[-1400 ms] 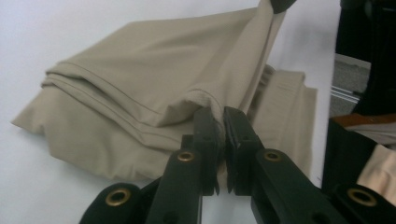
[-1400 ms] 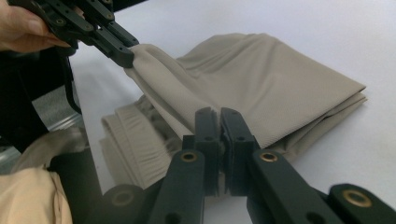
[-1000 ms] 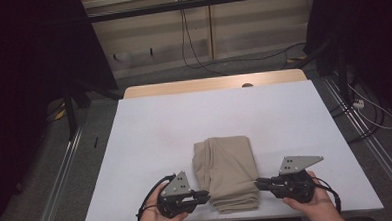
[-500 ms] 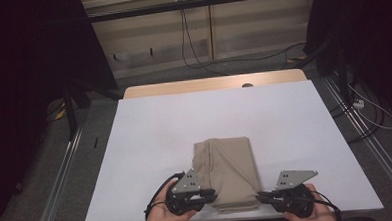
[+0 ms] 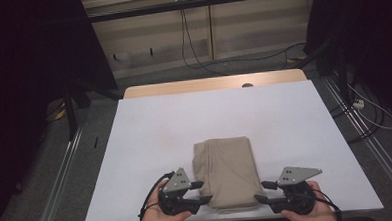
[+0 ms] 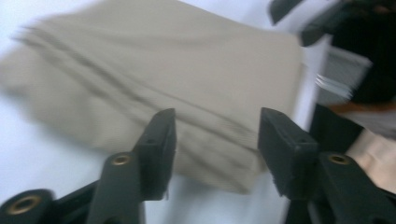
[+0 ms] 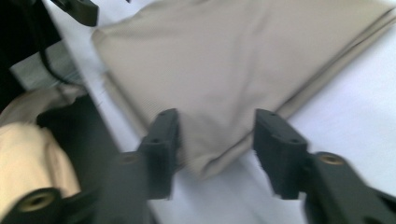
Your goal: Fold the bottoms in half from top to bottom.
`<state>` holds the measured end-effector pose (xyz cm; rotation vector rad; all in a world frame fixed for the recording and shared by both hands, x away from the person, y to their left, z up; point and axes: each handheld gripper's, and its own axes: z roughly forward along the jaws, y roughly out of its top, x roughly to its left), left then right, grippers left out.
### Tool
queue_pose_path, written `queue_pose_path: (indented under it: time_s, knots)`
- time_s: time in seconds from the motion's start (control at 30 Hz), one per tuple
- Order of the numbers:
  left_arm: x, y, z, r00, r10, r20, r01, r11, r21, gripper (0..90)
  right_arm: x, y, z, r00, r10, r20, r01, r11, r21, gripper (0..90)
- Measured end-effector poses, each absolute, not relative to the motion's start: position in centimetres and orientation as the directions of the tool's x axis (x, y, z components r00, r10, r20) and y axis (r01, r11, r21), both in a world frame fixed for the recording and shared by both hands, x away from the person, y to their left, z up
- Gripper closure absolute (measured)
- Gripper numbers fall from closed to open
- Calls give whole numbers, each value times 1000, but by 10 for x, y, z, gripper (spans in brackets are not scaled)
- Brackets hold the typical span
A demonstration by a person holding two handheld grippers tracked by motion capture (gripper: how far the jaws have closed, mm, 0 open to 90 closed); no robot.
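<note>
Folded beige cloth (image 5: 228, 171) lies flat on the white tabletop (image 5: 294, 121), near its front edge.

The left claw (image 5: 201, 192) and right claw (image 5: 263, 192) flank its near corners, jaws just opened and parted, the pads pressing on nothing, the cloth's corners lying loose before them.

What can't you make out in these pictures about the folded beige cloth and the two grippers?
- Folded cloth: what garment it is; the folds hide it in the high view, and blur smears its seams in the left gripper view.
- Left gripper, right gripper: jaws have just been opening; whether a lower jaw touches the cloth's near corners is too small to tell.
- Person's forearms: cut off by the high view's bottom edge.
</note>
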<state>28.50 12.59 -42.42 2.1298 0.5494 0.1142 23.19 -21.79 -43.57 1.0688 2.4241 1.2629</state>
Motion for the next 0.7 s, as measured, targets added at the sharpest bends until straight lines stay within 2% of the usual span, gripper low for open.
queue_pose_path:
  time_s: [0.07,0.27,0.43,0.53,0.63,0.7]
  knots:
    - [292,136,-423,868,484,-112,364,-466,806,306,236,-221,-433,-693,712,114,495,355,793,364]
    - [303,157,-421,824,562,-70,367,-436,822,143,254,-239,-427,-600,792,114,507,266,820,165]
    - [316,176,-417,771,631,-82,386,-362,848,83,259,-254,-422,-558,821,118,497,217,840,109]
    - [319,186,-416,764,643,-51,361,-360,860,66,263,-263,-421,-544,832,108,493,213,844,57]
    - [323,200,-417,731,676,-90,385,-300,873,62,266,-272,-421,-520,849,96,496,208,843,81]
    - [325,210,-417,714,696,-78,378,-288,880,61,266,-281,-422,-491,867,85,489,194,850,63]
